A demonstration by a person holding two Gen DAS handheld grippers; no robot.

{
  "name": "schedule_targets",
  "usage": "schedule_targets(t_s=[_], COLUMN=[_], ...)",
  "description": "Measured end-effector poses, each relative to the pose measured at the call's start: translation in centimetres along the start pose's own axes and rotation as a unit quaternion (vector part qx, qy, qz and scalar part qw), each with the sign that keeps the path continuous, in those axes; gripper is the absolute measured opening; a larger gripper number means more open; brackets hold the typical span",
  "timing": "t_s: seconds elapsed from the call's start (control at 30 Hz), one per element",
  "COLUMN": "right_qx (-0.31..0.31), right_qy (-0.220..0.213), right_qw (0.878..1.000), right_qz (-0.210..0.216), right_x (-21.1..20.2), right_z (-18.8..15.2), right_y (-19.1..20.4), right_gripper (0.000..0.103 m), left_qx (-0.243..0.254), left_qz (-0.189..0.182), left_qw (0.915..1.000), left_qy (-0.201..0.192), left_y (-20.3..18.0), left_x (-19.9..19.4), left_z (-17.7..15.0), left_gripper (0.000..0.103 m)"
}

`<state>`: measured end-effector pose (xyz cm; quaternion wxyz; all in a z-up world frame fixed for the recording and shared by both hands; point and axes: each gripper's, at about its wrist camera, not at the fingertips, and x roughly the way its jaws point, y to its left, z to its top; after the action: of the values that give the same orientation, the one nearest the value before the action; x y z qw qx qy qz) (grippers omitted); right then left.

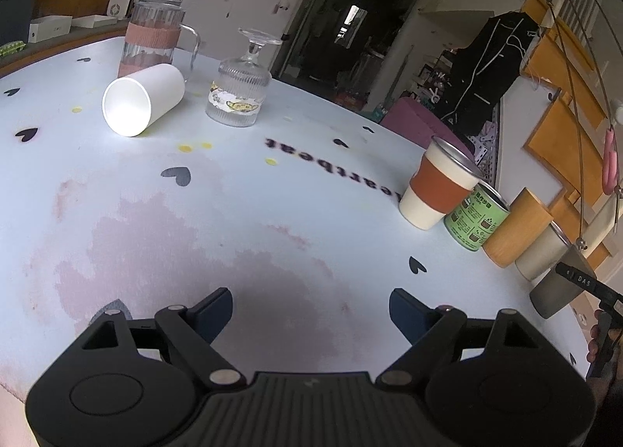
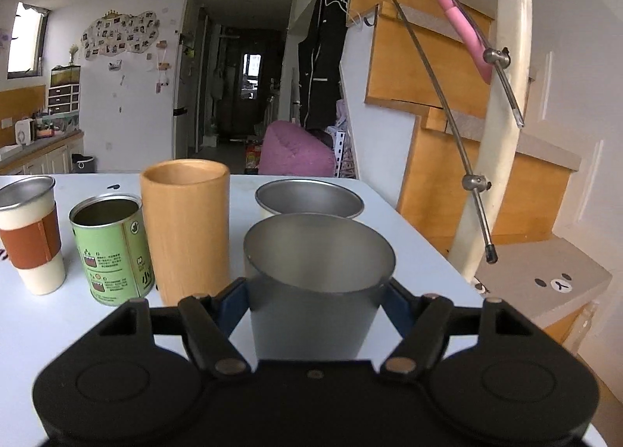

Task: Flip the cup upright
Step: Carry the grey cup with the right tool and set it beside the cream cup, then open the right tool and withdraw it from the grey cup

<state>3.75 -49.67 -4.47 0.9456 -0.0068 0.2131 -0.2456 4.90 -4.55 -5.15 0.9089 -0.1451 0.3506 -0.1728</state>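
Note:
A white cup [image 1: 142,98] lies on its side at the far left of the table [image 1: 272,213], mouth toward me. A ribbed glass goblet [image 1: 241,90] stands upside down beside it. My left gripper [image 1: 311,310] is open and empty, low over the near table. My right gripper [image 2: 317,301] is shut on a grey metal cup [image 2: 315,283], which stands upright with its mouth up near the table's right edge. That cup and the right gripper also show in the left wrist view [image 1: 560,285].
A row of upright containers stands left of the held cup: wooden cup [image 2: 187,229], green can [image 2: 113,244], cream cup with brown sleeve [image 2: 33,233], and a steel cup [image 2: 309,199] behind. A glass pitcher [image 1: 153,38] stands at the far left. The table edge lies close right.

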Motion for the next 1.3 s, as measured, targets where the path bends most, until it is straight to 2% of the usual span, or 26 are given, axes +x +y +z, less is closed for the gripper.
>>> schedule_targets(t_s=[0.03, 0.07, 0.1, 0.17, 0.27, 0.37, 0.53, 0.7, 1.13, 1.3], right_qx=[-0.003, -0.004, -0.003, 0.003, 0.022, 0.038, 0.044, 0.063, 0.050, 0.046], right_qy=[0.004, 0.008, 0.015, 0.009, 0.002, -0.018, -0.054, -0.069, -0.075, -0.067], right_qw=[1.000, 1.000, 1.000, 1.000, 1.000, 0.999, 0.997, 0.995, 0.995, 0.995], right_qz=[-0.002, -0.003, -0.007, -0.013, -0.016, -0.009, 0.017, 0.046, 0.041, 0.052], right_x=[0.0, 0.0, 0.0, -0.4, -1.9, -4.7, -9.7, -13.3, -17.5, -18.0], right_z=[0.1, 0.1, 0.1, 0.1, -0.1, -0.6, -1.6, -2.4, -4.2, -4.8], right_y=[0.1, 0.1, 0.1, 0.1, -0.1, 0.4, 2.3, 3.8, 5.9, 6.4], right_gripper=[0.074, 0.079, 0.091, 0.097, 0.097, 0.099, 0.101, 0.101, 0.102, 0.103], left_qx=[0.002, 0.004, 0.008, 0.015, 0.032, 0.058, 0.119, 0.156, 0.221, 0.232], left_qz=[0.000, 0.000, 0.002, 0.005, 0.012, 0.022, 0.048, 0.035, 0.016, 0.016], left_qw=[1.0000, 1.0000, 0.9999, 0.9998, 0.9990, 0.9967, 0.9867, 0.9788, 0.9632, 0.9612], left_qy=[-0.001, -0.003, -0.007, -0.013, -0.029, -0.051, -0.100, -0.128, -0.151, -0.148], left_y=[-0.1, -0.1, -0.2, -0.4, -0.8, -1.5, -3.1, -4.7, -8.7, -9.2], left_x=[0.0, -0.1, -0.2, -0.4, -0.8, -1.3, -2.3, -2.9, -3.4, -3.2], left_z=[0.0, 0.1, 0.1, 0.2, 0.3, 0.4, 0.4, 0.5, -0.7, -1.3], left_gripper=[0.088, 0.088, 0.088, 0.088, 0.088, 0.094, 0.100, 0.103, 0.103, 0.103])
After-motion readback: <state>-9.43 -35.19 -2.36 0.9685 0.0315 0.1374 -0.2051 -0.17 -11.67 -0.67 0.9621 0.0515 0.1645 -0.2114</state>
